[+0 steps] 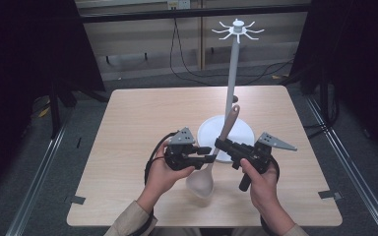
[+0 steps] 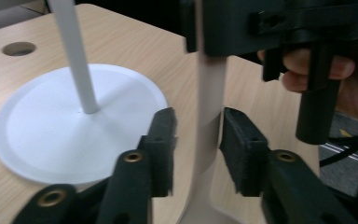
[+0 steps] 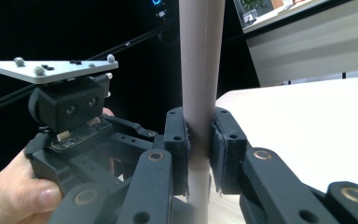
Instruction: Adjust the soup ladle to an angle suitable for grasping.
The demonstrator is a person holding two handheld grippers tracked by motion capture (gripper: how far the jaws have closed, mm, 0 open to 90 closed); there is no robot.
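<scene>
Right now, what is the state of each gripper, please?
Left gripper: open, jaws on either side of the spoon handle, not pressing it.
Right gripper: closed on the spoon handle.

A light wooden table (image 1: pixel 142 118) stood on a grey carpeted floor (image 1: pixel 83 120). A round hole (image 2: pixel 18 48) was cut into the tabletop near one corner. Small dark tabs, perhaps tape (image 1: pixel 77 200), sat at the table's near edges, one on each side (image 1: pixel 326 193). Black curtains (image 1: pixel 24 54) hung to the left and more dark drapery (image 1: pixel 359 54) to the right. Beyond the table, black cables (image 1: pixel 187 73) trailed across the floor below a pale wall panel (image 1: pixel 138 37). Metal rails (image 1: pixel 39 172) ran along the floor on both sides. A black horizontal bar (image 1: pixel 192 13) crossed the top of the scene.
</scene>
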